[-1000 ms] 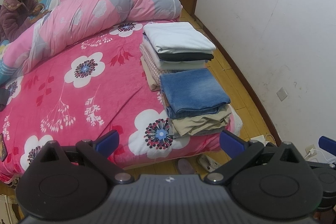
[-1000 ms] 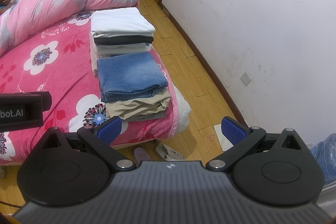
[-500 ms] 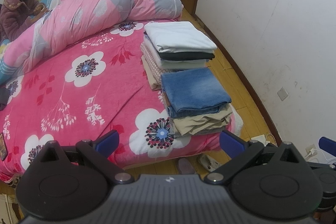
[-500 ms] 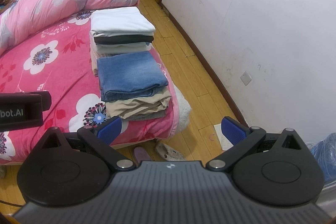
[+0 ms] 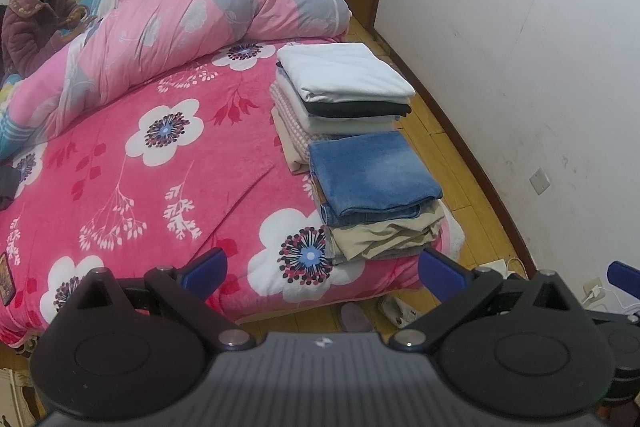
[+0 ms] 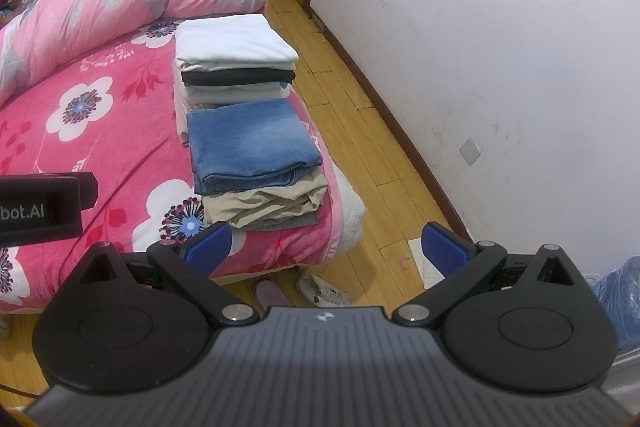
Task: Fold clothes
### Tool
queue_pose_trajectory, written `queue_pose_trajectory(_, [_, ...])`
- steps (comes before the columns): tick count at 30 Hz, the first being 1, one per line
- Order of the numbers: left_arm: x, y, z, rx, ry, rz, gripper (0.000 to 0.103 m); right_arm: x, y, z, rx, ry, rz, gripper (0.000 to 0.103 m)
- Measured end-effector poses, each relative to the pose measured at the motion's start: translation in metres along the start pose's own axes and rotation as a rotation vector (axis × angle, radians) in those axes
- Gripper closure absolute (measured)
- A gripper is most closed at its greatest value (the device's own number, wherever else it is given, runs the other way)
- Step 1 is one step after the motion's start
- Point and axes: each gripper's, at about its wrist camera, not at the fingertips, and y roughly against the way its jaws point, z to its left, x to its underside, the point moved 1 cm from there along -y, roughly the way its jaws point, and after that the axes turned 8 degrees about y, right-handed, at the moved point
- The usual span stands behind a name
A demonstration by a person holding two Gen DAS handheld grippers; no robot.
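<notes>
done: two stacks of folded clothes, blue denim stack (image 5: pixel 372 179), white-topped stack (image 5: pixel 344 75), on pink floral bed (image 5: pixel 160 187)
left: nothing unfolded seen
left claw (image 5: pixel 322 265): apart, empty
right claw (image 6: pixel 326 245): apart, empty

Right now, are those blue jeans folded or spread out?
Folded: the blue jeans form a neat rectangle with layered edges, atop the tan garment.

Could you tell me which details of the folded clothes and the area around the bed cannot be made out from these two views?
- Far pile: both views show only folded edges under the white top piece, so the garment types are hidden.
- Grey bottom layer of the near pile: covered by the beige piece and jeans.
- Shoes below the bed: partly hidden by the right claw body.
- Dark object on the blanket: cut off by the left view's edge.
</notes>
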Motion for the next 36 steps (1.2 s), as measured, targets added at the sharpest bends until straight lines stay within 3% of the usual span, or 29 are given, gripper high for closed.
queue_pose_trajectory(36, [0.0005,-0.0002,-0.0020,-0.011,-0.004,-0.001,0.001,-0.0006,0.0004,-0.0014,-0.007,0.000,-0.001,0.001])
